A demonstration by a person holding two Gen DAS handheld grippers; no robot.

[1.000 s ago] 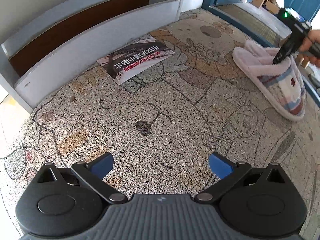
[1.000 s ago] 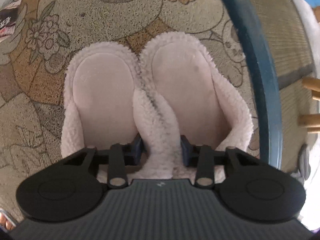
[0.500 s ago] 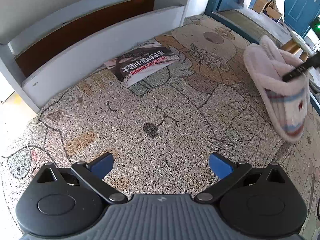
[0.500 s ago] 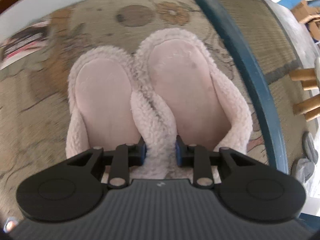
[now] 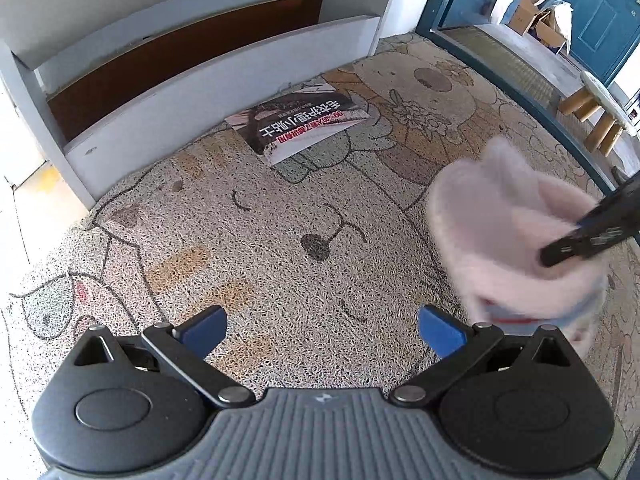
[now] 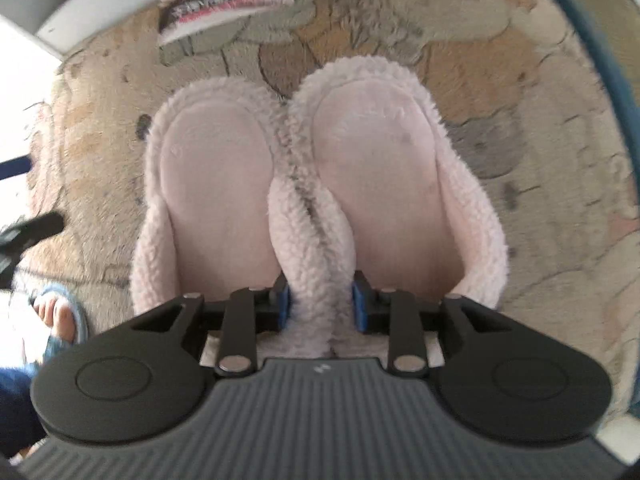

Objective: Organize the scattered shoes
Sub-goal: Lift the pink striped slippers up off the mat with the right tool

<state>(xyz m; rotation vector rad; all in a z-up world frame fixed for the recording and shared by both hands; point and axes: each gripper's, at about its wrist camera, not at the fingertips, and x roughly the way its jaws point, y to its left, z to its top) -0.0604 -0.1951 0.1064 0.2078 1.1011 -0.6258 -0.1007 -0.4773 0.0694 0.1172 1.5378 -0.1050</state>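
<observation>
Two fluffy pink slippers (image 6: 320,184) hang side by side in the air, pinched together at their inner fleece edges by my right gripper (image 6: 320,304), which is shut on them. In the left wrist view the same pair of slippers (image 5: 508,232) appears blurred at the right, above the cartoon mat, with the right gripper's black finger (image 5: 580,240) across it. My left gripper (image 5: 322,330) stands open low over the mat, nothing between its blue pads.
A patterned bear mat (image 5: 280,240) covers the floor. A magazine (image 5: 300,124) lies on it near a low white and brown shelf (image 5: 180,76). A blue door frame (image 5: 520,84) and a small wooden stool (image 5: 596,116) stand at the right. A person's foot in a blue sandal (image 6: 60,312) is at left.
My right gripper lifted both slippers off the mat and carried them left and nearer, toward the middle of the mat. The left gripper stayed open and rose slightly.
</observation>
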